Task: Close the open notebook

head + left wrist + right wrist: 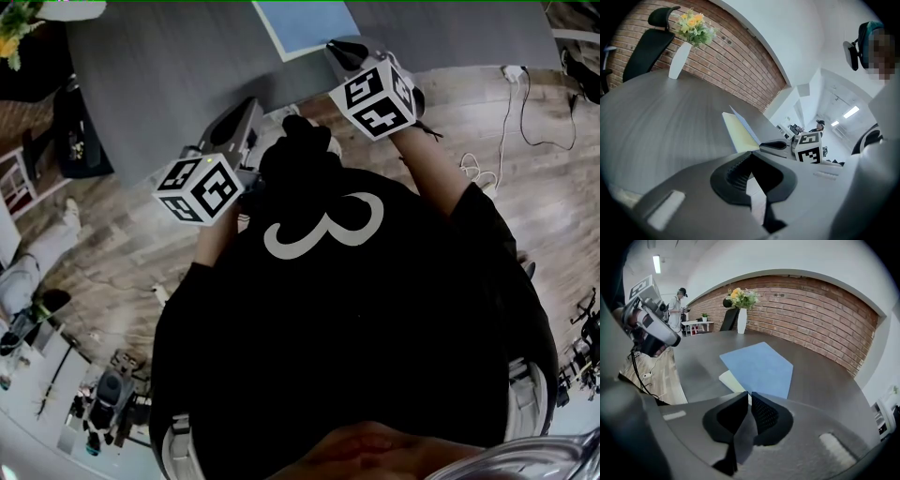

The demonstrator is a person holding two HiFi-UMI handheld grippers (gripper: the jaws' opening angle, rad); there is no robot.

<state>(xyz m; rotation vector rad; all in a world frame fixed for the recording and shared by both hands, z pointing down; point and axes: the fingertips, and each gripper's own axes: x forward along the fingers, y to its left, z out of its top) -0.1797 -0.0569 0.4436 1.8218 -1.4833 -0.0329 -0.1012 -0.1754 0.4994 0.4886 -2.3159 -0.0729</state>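
The head view alone showed the person's black shirt (347, 309) from above, with the left gripper (246, 106) and right gripper (342, 49) held over the grey table (169, 75) and only a blue corner of the notebook (305, 23) at the top edge. The left gripper view gave the side-on look: its own jaws were pressed together on nothing, and beyond them the open notebook lay on the table, cream page (739, 133) tilted up, the right gripper's tip at its near corner. The right gripper view showed the blue cover (761, 364) spread wide and its own jaws pressed together at the cream page's edge; whether they nipped it could not be told.
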